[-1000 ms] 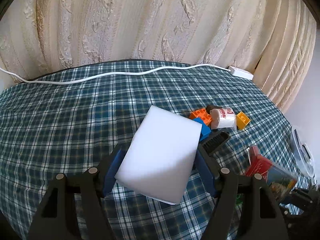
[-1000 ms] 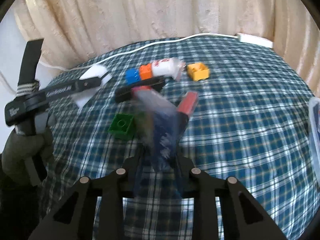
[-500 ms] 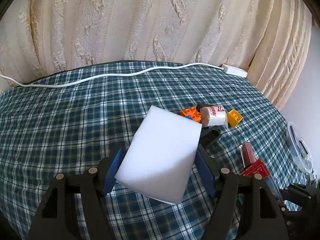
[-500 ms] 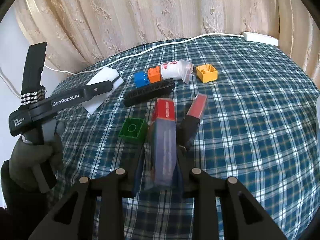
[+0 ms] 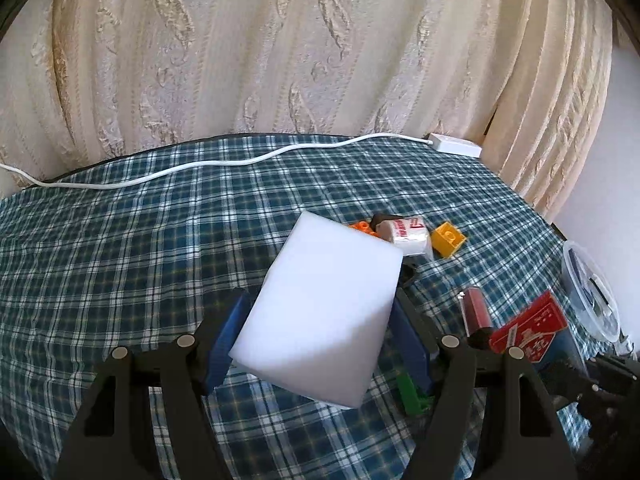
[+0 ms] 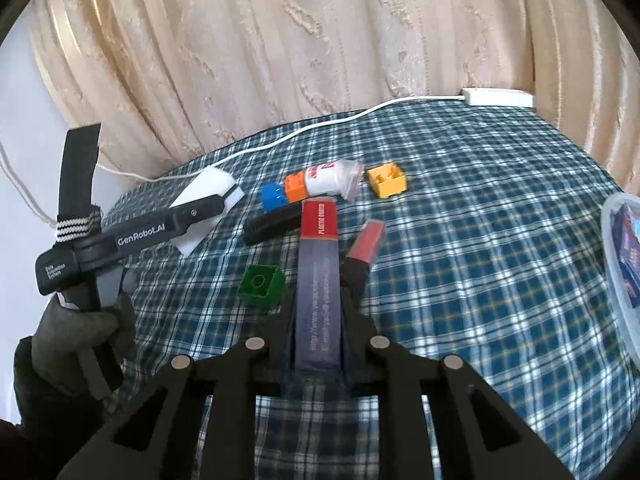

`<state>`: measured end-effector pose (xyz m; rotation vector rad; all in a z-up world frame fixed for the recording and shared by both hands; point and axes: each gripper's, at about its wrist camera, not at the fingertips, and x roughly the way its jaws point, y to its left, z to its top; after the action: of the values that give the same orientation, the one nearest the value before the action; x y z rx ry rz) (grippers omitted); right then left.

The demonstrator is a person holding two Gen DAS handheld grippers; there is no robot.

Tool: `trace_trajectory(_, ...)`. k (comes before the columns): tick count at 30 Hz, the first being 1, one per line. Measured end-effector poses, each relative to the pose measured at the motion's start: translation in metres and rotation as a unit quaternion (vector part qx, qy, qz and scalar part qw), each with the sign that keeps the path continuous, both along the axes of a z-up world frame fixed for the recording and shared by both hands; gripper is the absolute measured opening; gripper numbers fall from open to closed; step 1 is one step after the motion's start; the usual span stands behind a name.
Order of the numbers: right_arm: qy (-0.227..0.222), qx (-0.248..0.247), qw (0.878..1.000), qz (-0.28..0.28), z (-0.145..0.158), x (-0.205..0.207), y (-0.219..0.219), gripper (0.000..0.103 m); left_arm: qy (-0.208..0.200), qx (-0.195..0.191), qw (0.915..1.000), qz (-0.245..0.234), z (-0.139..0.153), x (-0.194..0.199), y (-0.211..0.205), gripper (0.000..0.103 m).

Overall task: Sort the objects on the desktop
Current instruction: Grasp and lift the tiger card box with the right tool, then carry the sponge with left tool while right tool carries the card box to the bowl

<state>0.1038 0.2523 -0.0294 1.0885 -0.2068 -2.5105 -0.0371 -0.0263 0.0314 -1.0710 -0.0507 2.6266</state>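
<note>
My left gripper is shut on a white sponge block, held above the plaid table; in the right wrist view this gripper and the sponge sit at the left. My right gripper has its jaws closing on a playing-card box with a red top, and the pads press its sides. On the cloth lie a green brick, a black comb, joined blue and orange bricks, a white tube, a yellow brick and a red stick.
A clear plastic tub holding some items stands at the table's right edge. A white cable runs along the back to an adapter. Cream curtains hang behind. A gloved hand holds the left gripper.
The card box went from blurred and tilted to steady and on edge between the right fingers, lifted slightly. The left gripper and sponge have hardly moved.
</note>
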Motion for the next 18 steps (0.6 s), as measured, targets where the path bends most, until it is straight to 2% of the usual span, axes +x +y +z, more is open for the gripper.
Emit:
trace_trajectory(10, 0.011, -0.034, 0.997, -0.069, 0.009, 0.006, 0.055, 0.020, -0.004, 0.003, 0.9997, -0.025, 0.005, 0.015, 0.028, 0.073)
trace_trajectory(18, 0.020, -0.058, 0.988, -0.142, 0.014, 0.009, 0.122, 0.020, 0.003, 0.010, 0.9982, -0.059, 0.017, 0.027, 0.067, 0.073)
